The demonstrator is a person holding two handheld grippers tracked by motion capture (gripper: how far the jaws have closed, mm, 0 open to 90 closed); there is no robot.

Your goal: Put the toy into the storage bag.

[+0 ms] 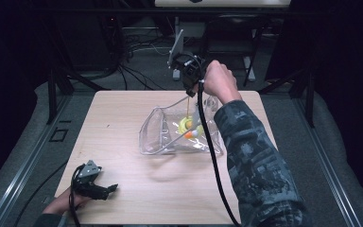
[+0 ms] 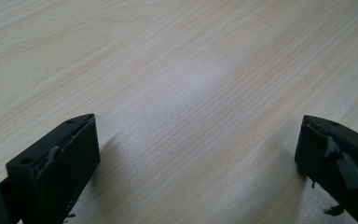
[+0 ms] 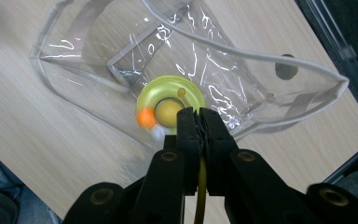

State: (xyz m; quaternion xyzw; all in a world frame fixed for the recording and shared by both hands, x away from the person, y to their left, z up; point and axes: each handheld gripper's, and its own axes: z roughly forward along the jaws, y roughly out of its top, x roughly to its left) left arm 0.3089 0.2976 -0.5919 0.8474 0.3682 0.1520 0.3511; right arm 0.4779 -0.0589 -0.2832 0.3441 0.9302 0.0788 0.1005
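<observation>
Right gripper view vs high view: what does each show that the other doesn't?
Right gripper view: its two black jaws pressed together at the right gripper, pinching a thin yellow string directly above the round yellow toy, and a dark round spot on the bag's side.

High view: the left gripper resting near the table's front left corner, jaws apart, the right hand and its camouflage sleeve, and the trailing black cable.

Both: the clear plastic bag lying open on the wooden table with the yellow toy hanging at its mouth.

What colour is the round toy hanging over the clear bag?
Yellow-green toy with an orange bit at its side, clearest in the right gripper view.
</observation>
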